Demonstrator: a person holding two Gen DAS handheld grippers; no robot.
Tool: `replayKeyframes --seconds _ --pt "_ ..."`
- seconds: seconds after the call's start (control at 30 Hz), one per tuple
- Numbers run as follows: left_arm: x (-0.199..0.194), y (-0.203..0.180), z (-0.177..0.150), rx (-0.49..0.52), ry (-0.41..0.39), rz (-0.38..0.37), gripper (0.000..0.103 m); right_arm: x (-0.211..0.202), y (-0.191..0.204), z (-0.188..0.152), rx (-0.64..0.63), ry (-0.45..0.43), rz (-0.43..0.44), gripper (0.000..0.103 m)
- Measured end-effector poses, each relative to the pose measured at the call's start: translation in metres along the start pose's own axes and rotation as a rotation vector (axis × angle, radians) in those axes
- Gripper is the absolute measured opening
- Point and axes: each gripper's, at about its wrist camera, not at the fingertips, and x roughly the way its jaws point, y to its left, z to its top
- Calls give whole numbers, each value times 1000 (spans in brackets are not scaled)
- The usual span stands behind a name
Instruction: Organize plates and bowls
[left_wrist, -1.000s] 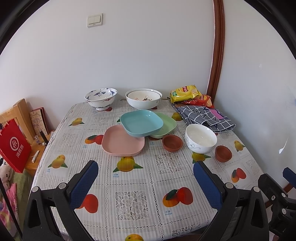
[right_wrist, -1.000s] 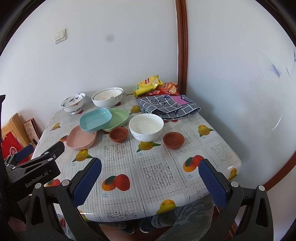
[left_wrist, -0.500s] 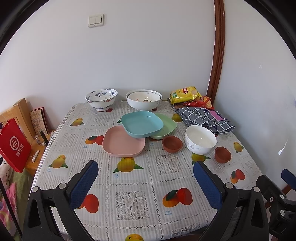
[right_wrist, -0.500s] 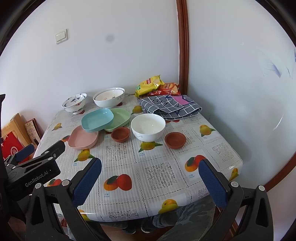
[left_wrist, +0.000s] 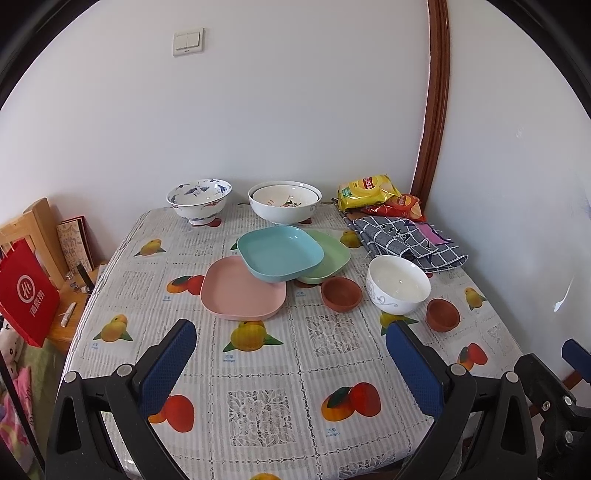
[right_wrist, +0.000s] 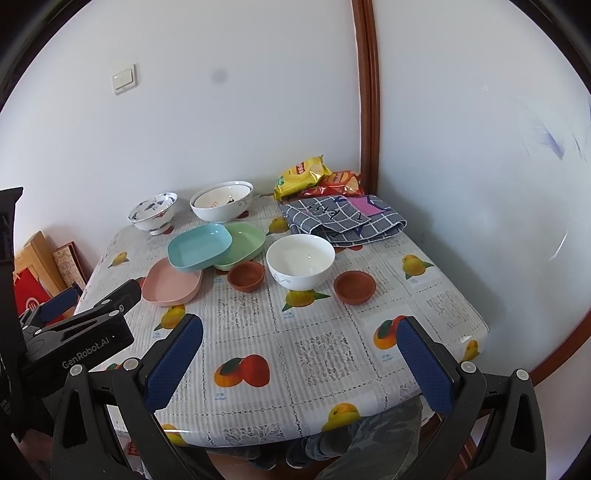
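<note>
Both hand-held grippers hang over the near edge of the surface (left_wrist: 258, 369), each spread wide with nothing between its blue pads. The left gripper (left_wrist: 291, 354) faces the plates; the right gripper (right_wrist: 301, 350) sits further right, with the left one's black body visible at its left side.

Three plates overlap mid-surface: the pink plate (left_wrist: 236, 295) lies nearest, the blue plate (left_wrist: 279, 251) rests tilted across its far edge and also over the green plate (left_wrist: 330, 258) to the right. A brown bowl (left_wrist: 340, 293) stands just in front of the green plate. Next to it on the right is a white bowl (left_wrist: 399, 282), and a second brown bowl (left_wrist: 442, 314) stands to the right of that.

At the far edge, by the wall, stand a blue-patterned bowl (left_wrist: 199, 199) and a large white bowl (left_wrist: 284, 201) with a smaller one nested in it. A checked cloth (left_wrist: 402, 240) and snack bags (left_wrist: 369, 192) fill the far right corner.
</note>
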Motion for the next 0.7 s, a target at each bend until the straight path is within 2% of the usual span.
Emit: replayKeyframes --seconds 0.2,0.5,0.7 --pt "11 1 5 -9 16 -11 103 4 2 7 1 -5 6 103" --pt "32 3 16 -9 43 -13 103 23 4 18 2 33 2 103" --pt "45 9 24 -20 49 1 103 34 11 30 -4 10 -6 103"
